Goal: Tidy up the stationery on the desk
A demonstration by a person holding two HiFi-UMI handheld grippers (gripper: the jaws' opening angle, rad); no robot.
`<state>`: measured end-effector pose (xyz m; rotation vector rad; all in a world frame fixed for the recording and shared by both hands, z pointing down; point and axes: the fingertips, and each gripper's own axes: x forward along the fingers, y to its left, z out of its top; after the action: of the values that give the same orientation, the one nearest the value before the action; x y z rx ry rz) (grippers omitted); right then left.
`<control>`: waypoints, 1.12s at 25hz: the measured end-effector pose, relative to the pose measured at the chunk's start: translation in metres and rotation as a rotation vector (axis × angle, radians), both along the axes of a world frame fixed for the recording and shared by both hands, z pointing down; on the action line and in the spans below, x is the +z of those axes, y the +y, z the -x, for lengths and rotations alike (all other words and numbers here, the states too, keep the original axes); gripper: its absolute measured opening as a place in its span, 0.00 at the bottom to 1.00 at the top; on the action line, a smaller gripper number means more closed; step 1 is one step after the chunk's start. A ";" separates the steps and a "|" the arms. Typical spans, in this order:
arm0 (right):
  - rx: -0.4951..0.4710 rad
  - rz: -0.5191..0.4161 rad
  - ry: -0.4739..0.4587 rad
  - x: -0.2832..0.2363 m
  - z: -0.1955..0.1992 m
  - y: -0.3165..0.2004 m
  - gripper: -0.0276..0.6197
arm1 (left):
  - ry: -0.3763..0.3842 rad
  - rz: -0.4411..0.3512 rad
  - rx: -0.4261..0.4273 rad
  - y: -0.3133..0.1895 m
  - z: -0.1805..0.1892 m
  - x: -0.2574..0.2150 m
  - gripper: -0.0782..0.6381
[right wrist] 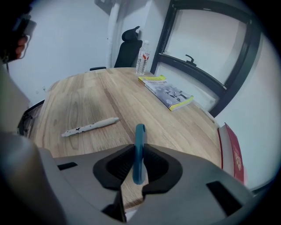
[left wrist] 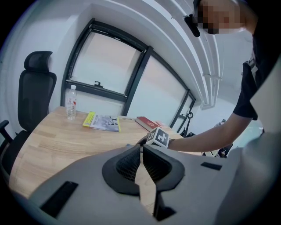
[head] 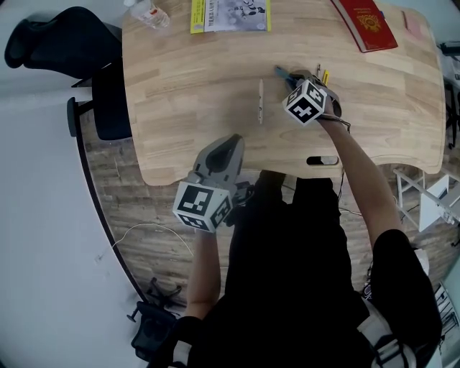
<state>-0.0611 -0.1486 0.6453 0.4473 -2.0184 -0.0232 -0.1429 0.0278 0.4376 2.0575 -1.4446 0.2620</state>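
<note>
Teal pen [right wrist: 139, 149] is gripped between the pads of the right tongs [right wrist: 139, 169], just right of the table [head: 194, 93] centre, tip pointed far-left. White pen [head: 260, 100] is left lying on the table, just left of the teal pen, apart from it. Left tongs [left wrist: 141, 165] are closed with nothing between them, held over the near table edge. Yellow-edged booklet [head: 230, 14], water bottle [head: 147, 13] and red book [head: 366, 23] are seen along the far side. Black chair [head: 65, 39] is parked far left.
</note>
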 end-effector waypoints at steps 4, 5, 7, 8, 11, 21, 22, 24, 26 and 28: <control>0.117 0.062 -0.089 -0.020 -0.003 0.003 0.17 | 0.000 -0.003 0.006 0.000 -0.002 -0.001 0.17; 0.161 0.091 -0.121 -0.026 -0.003 0.007 0.17 | 0.000 -0.002 0.007 0.000 -0.003 0.000 0.17; 0.252 0.154 -0.188 -0.035 -0.005 0.018 0.17 | 0.004 -0.003 0.011 0.000 -0.005 0.000 0.17; 0.295 0.178 -0.216 -0.037 -0.007 0.023 0.17 | 0.006 -0.005 0.015 -0.001 -0.006 0.000 0.17; 0.396 0.215 -0.274 -0.041 -0.014 0.038 0.17 | 0.010 -0.015 0.027 -0.002 -0.011 -0.002 0.17; 0.730 0.344 -0.454 0.000 -0.015 0.061 0.17 | 0.018 -0.007 0.047 0.004 -0.019 0.004 0.17; 0.744 0.329 -0.431 0.000 -0.016 0.062 0.17 | 0.019 -0.005 0.047 0.004 -0.019 0.005 0.17; 0.778 0.298 -0.373 -0.011 -0.018 0.062 0.17 | 0.019 -0.003 0.045 0.005 -0.018 0.006 0.17; 0.821 0.304 -0.363 -0.012 -0.018 0.064 0.17 | 0.019 -0.002 0.042 0.007 -0.017 0.006 0.17; 0.857 0.309 -0.361 -0.008 -0.017 0.066 0.17 | 0.018 0.002 0.039 0.008 -0.016 0.007 0.17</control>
<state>-0.0443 -0.0830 0.6370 1.1332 -1.9641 0.9345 -0.1273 0.0361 0.4446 2.0823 -1.3941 0.2597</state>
